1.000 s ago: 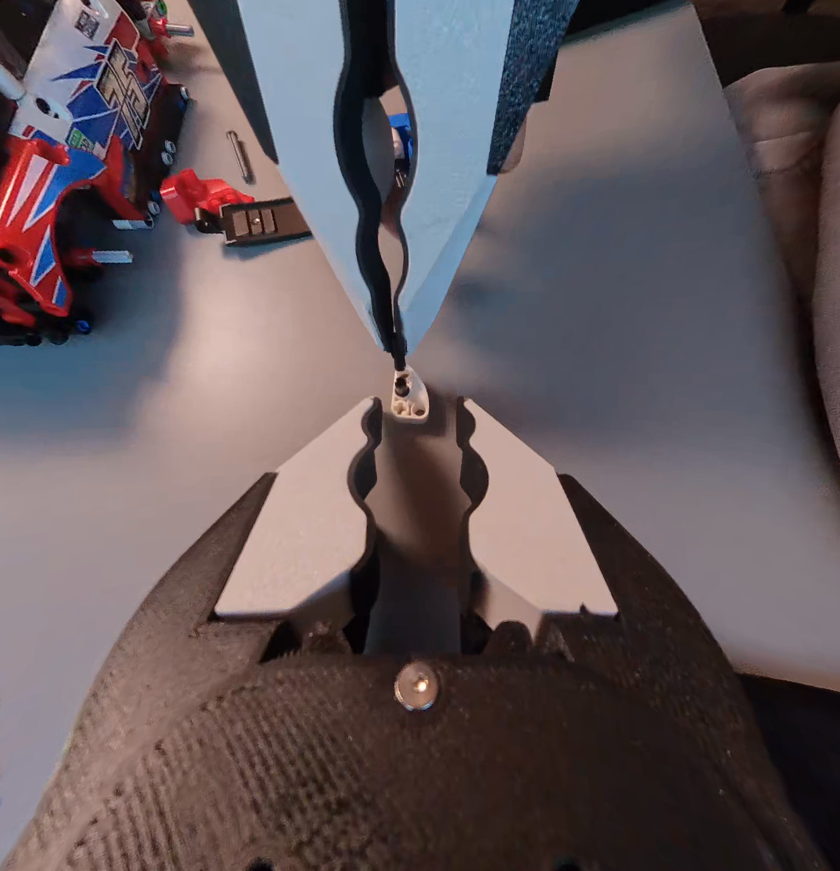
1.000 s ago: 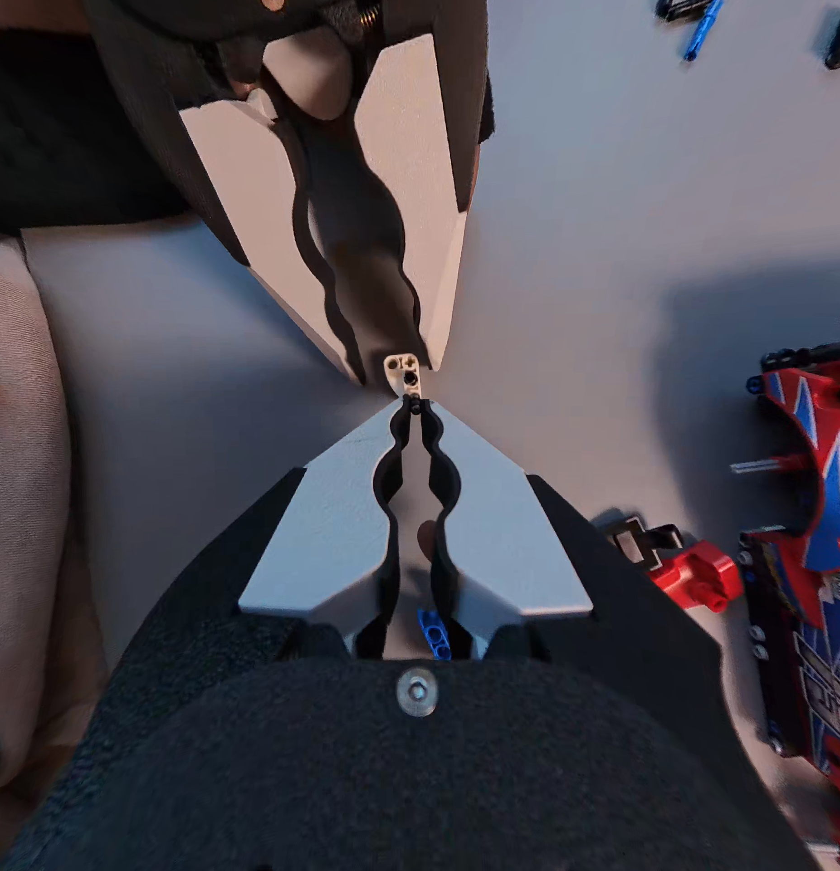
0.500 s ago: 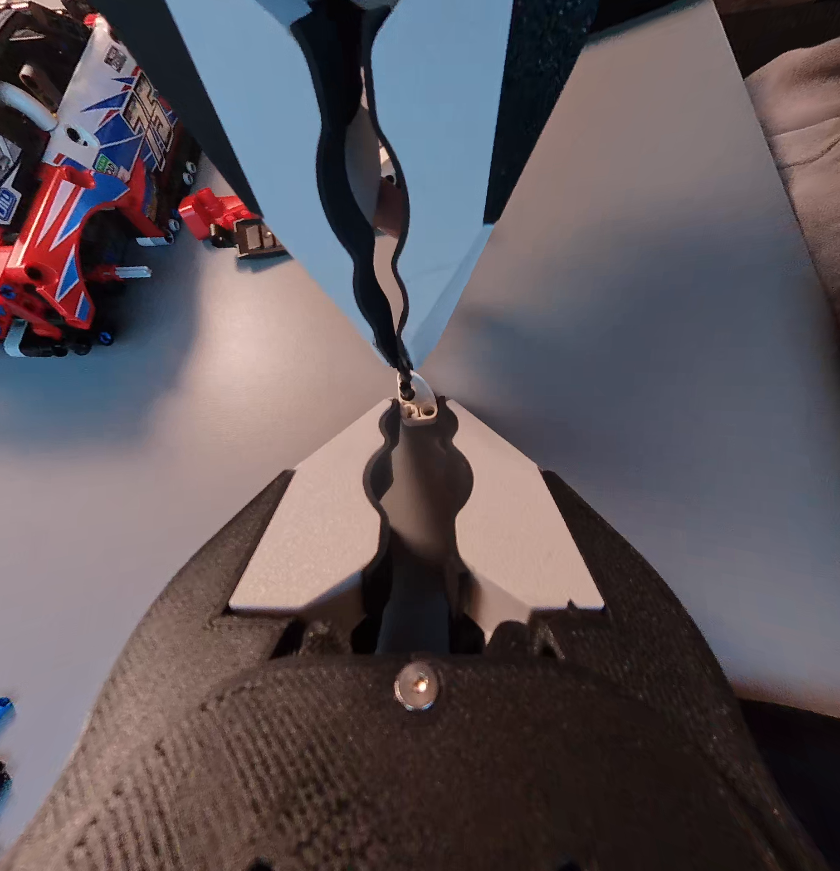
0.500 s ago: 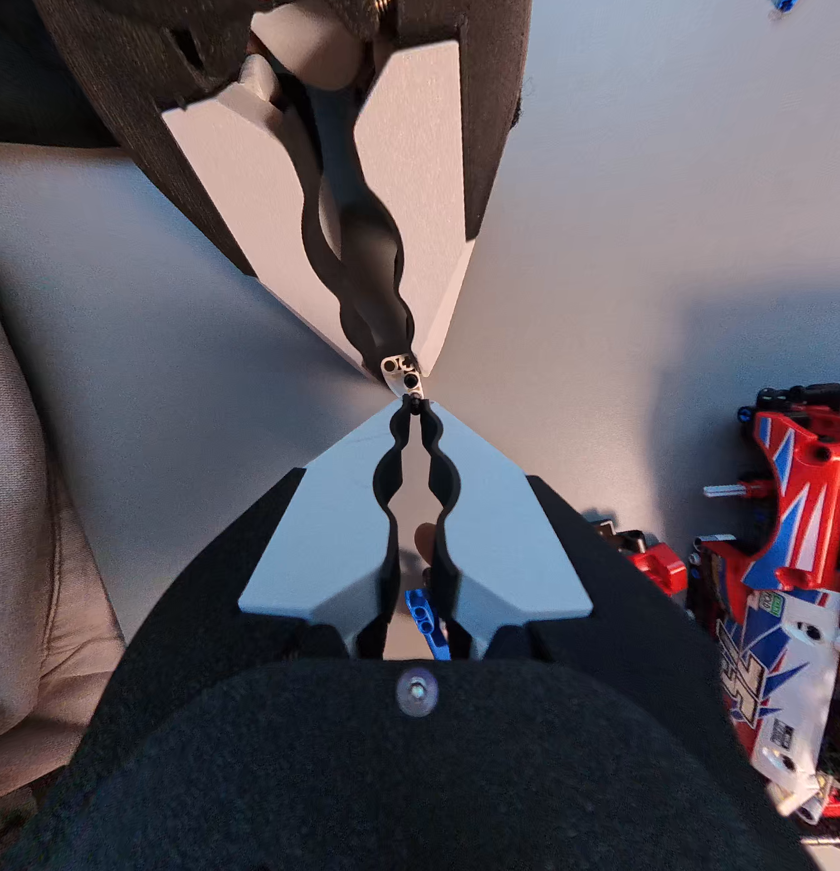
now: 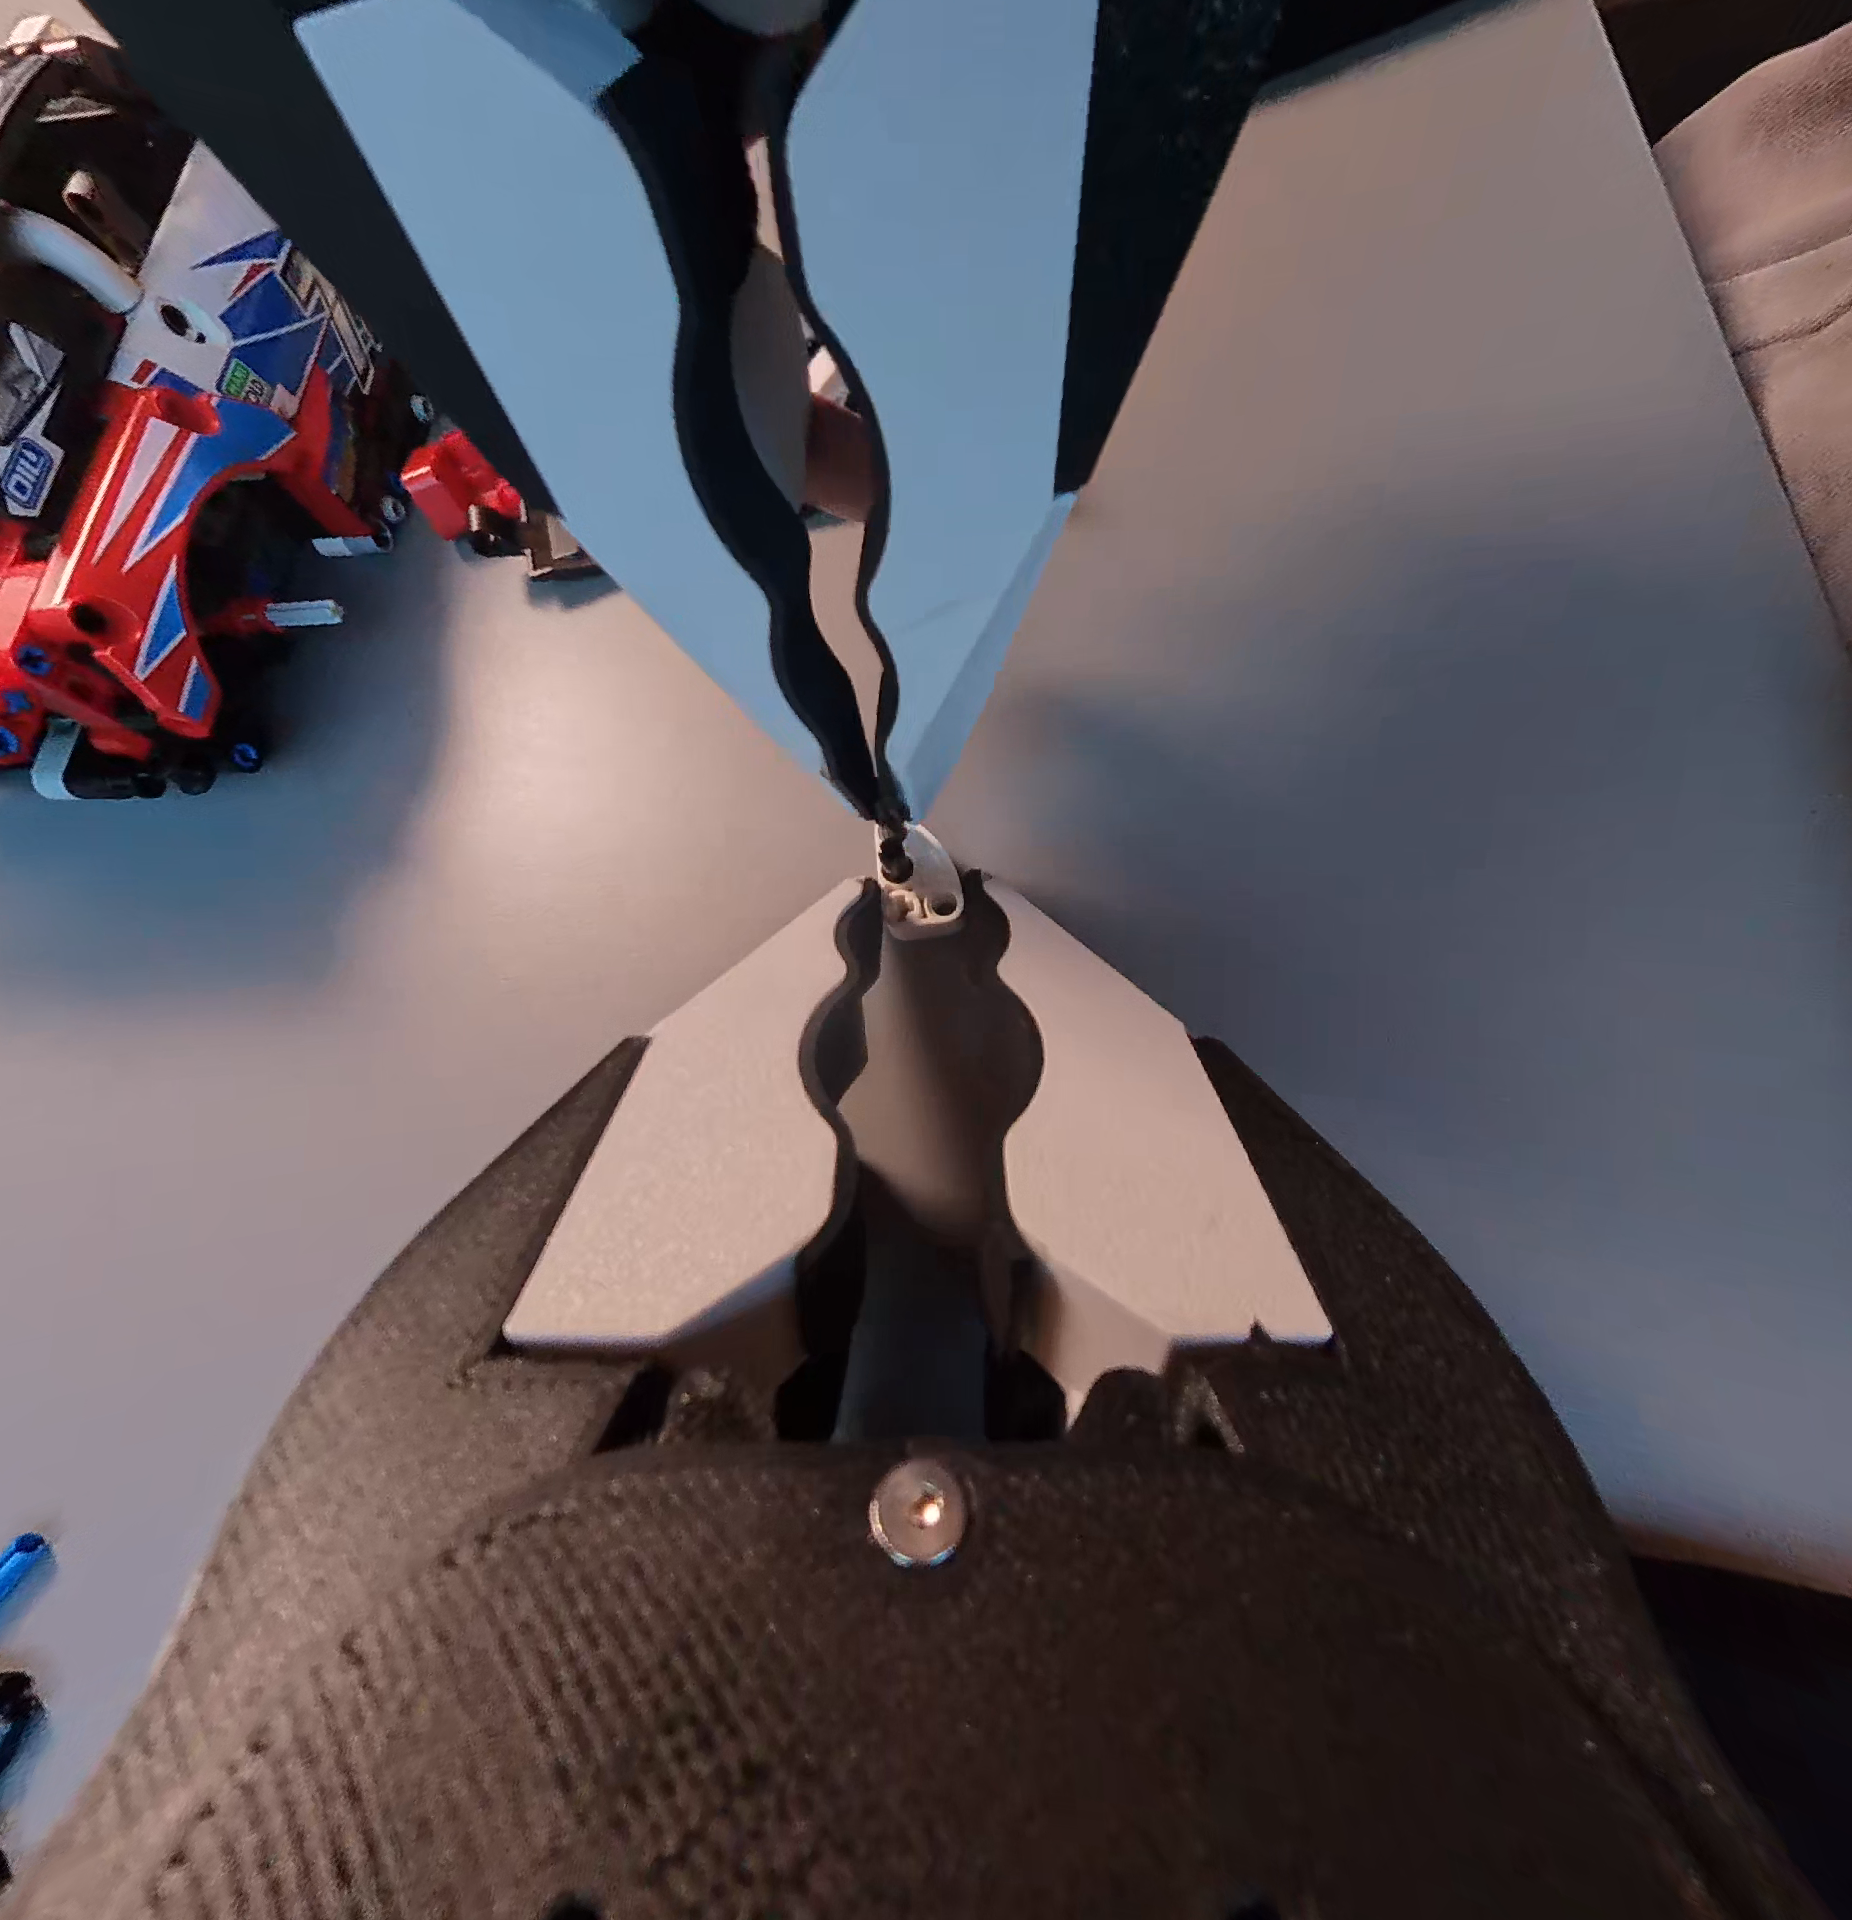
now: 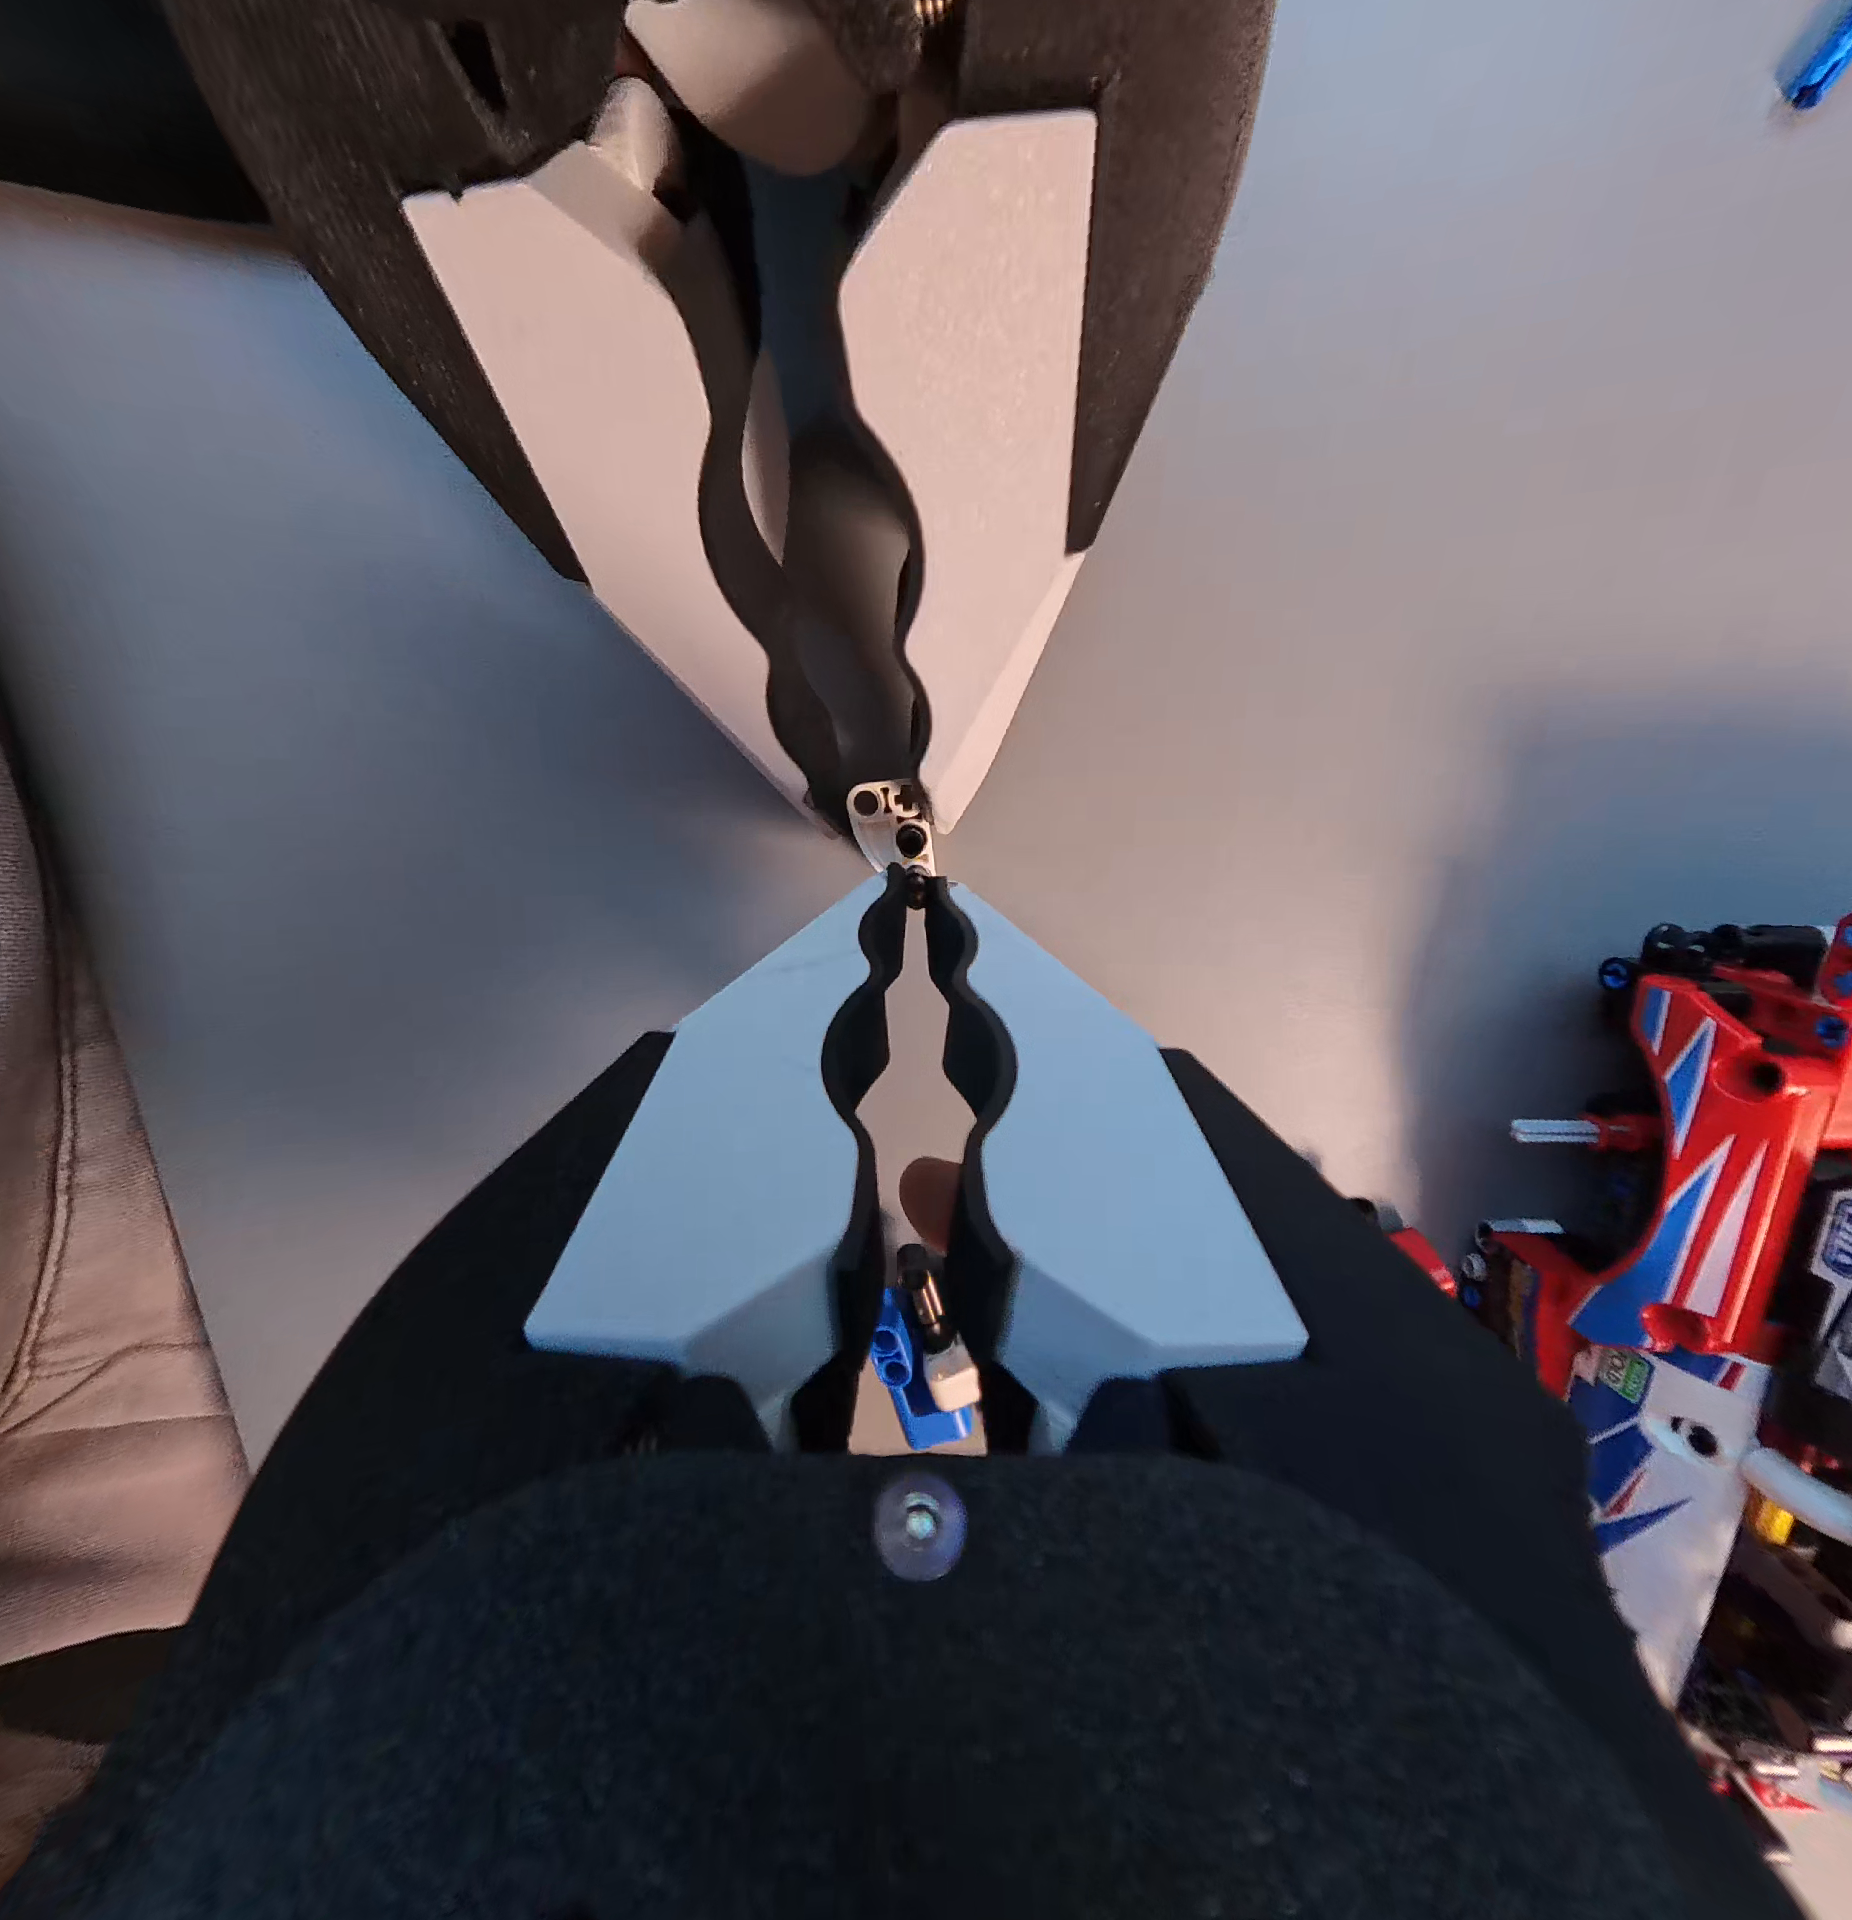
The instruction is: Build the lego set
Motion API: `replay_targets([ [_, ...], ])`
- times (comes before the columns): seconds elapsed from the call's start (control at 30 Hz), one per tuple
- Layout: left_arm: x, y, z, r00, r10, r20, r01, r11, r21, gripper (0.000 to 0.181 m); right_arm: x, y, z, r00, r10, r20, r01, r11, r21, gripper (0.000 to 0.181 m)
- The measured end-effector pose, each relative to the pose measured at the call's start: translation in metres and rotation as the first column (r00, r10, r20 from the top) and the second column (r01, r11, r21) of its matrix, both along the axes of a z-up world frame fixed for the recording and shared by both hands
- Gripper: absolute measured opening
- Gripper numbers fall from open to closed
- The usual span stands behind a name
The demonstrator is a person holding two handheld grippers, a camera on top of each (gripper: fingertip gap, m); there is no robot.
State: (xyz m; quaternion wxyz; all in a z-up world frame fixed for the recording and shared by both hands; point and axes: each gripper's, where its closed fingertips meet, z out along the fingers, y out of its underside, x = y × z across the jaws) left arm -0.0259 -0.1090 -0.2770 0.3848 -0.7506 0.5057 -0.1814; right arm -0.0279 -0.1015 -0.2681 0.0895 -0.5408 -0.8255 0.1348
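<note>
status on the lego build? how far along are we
Done: the red-and-blue car body looks largely assembled. In hand: left gripper holds a small grey connector; right gripper pinches a black pin at its hole. Left: seating it, plus loose blue pieces on the table.

The two claws meet tip to tip over the middle of the plain grey tabletop, which lies bare on both sides of them, so there is open room to pass to either flank. In the left wrist view, the red, white and blue brick-built car model crowds the far left, with a small red and black brick piece just beside it and a blue pin near the lower left edge. In the right wrist view, the same model blocks the right edge, and a grey upholstered cushion borders the tabletop on the left.
</note>
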Motion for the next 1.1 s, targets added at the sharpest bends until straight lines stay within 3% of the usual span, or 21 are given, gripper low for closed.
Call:
replay_targets([
  [0.53, -0.0001, -0.0007, 0.0006, 1.0, -0.01, -0.007, 0.01, 1.0, 0.017, 0.014, 0.0041, 0.0015, -0.0034, 0.995, 0.096, 0.023, -0.098, 0.993, 0.071, 0.001],
  [1.1, 0.0002, -0.0017, 0.0005, 1.0, -0.013, -0.004, 0.013, 1.0, 0.011, 0.014, -0.0011, -0.0018, 0.0004, 0.999, -0.04, -0.033, 0.038, 0.998, -0.055, 0.001],
])
